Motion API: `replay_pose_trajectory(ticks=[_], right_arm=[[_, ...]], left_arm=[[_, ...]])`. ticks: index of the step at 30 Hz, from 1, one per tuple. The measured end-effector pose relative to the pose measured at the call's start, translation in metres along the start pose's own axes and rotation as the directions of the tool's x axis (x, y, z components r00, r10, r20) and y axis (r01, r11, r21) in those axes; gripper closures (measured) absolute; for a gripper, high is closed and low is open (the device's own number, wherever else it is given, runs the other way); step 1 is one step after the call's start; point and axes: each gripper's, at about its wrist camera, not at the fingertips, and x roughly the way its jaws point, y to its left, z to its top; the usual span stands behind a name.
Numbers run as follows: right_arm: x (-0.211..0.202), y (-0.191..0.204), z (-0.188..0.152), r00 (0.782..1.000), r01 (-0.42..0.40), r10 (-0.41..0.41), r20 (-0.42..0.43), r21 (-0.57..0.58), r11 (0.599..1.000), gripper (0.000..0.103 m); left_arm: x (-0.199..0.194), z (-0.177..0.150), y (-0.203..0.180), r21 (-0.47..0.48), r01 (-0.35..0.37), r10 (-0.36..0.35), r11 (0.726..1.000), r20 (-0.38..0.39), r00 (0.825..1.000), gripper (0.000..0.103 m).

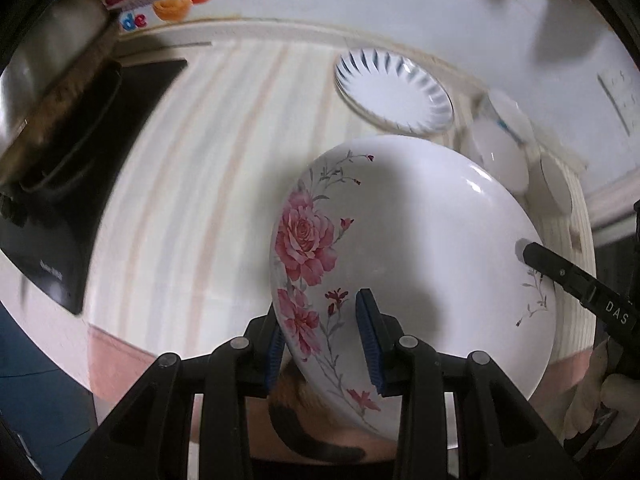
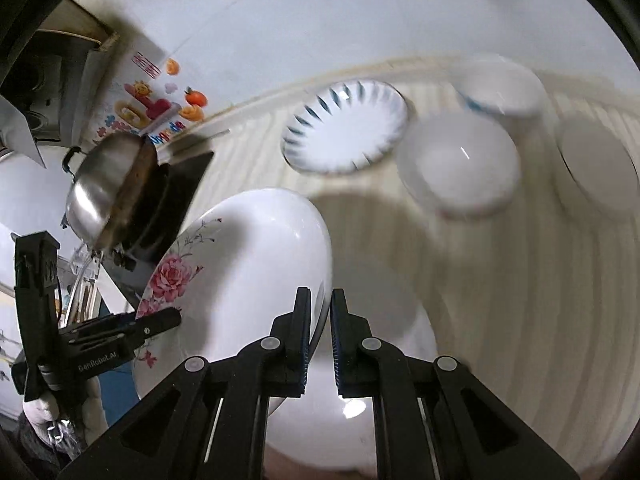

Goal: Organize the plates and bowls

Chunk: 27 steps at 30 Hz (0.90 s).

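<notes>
A large white plate with pink roses (image 1: pixel 420 248) is held tilted above the striped counter (image 1: pixel 224 160). My left gripper (image 1: pixel 320 336) is shut on its near rim. My right gripper (image 2: pixel 320 328) is shut on the opposite rim of the same plate (image 2: pixel 256 264); its finger shows at the plate's right edge in the left wrist view (image 1: pixel 560 272). A white plate with blue rim strokes (image 1: pixel 394 90) lies further back on the counter, also in the right wrist view (image 2: pixel 346 126). White bowls (image 2: pixel 460 168) stand to its right.
A steel pot (image 2: pixel 104 188) sits on a black cooktop (image 1: pixel 80 184) at the left. A white plate (image 2: pixel 380 360) lies under my right gripper. More white dishes (image 2: pixel 596 168) are at the far right. The wall with fruit stickers (image 2: pixel 160 108) is behind.
</notes>
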Motion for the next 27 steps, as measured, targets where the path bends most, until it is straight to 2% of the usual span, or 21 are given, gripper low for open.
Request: replay_pose_trajectory(ticks=[8, 16, 27], right_arm=[[0.001, -0.042, -0.056, 0.999, 0.02, -0.017, -0.045, 0.063, 0.998, 0.092], [0.014, -0.062, -0.069, 0.997, 0.033, -0.027, -0.073, 0.089, 0.995, 0.092], [0.025, -0.068, -0.063, 0.995, 0.031, -0.02, -0.096, 0.114, 0.993, 0.092]], left_arm=[[0.022, -0.03, -0.028, 0.048, -0.028, 0.03, 0.998, -0.053, 0.998, 0.072], [0.042, -0.038, -0.042, 0.077, -0.055, 0.063, 0.996, -0.106, 0.992, 0.072], [0.054, -0.032, -0.042, 0.07, -0.068, 0.079, 0.995, -0.154, 0.985, 0.072]])
